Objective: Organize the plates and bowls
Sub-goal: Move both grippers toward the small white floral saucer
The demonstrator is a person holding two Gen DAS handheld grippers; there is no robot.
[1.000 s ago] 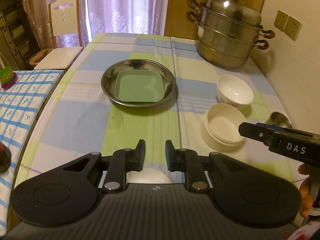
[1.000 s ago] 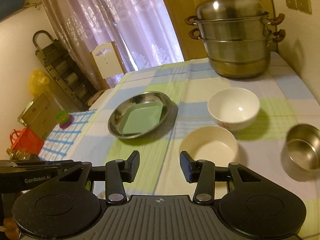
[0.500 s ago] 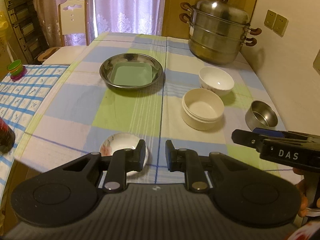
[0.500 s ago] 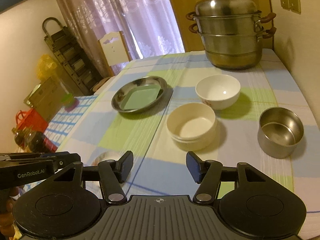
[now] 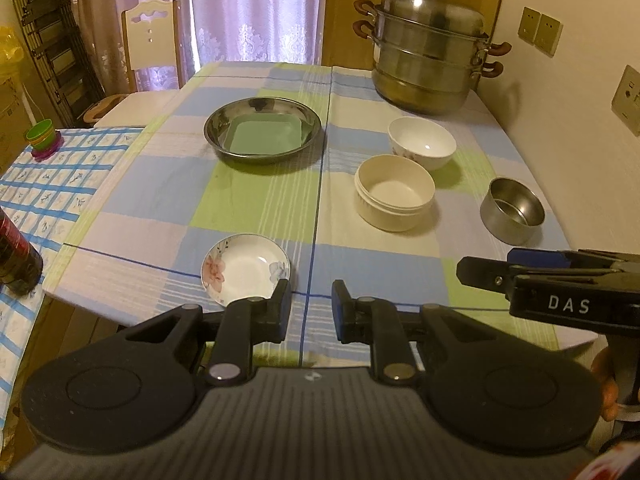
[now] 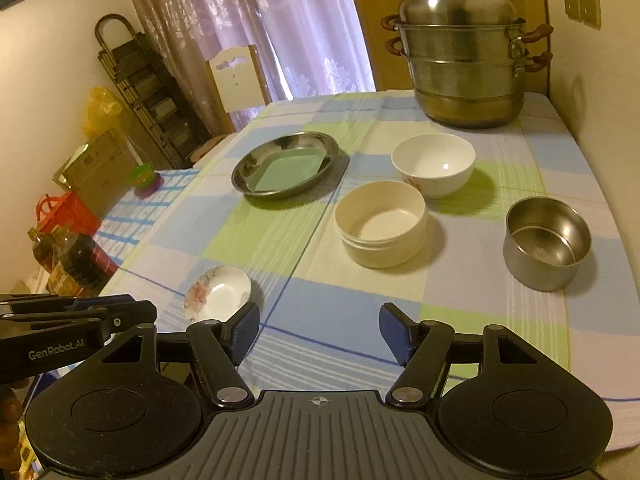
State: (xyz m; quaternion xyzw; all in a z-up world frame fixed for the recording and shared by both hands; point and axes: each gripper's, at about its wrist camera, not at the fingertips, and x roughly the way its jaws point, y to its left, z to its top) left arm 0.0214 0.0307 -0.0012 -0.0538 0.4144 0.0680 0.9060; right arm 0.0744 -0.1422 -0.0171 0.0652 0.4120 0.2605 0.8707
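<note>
Porcelain floral saucer [image 5: 245, 269] at lower centre of left view, just ahead-left of left gripper [image 5: 309, 305], jaws narrowly apart, empty; right gripper [image 6: 318, 332] jaws wide apart, empty, saucer off lower left; left nearer.

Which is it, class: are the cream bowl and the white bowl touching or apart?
Cannot tell. In both wrist views the cream bowl overlaps the white bowl, hiding any gap.
</note>
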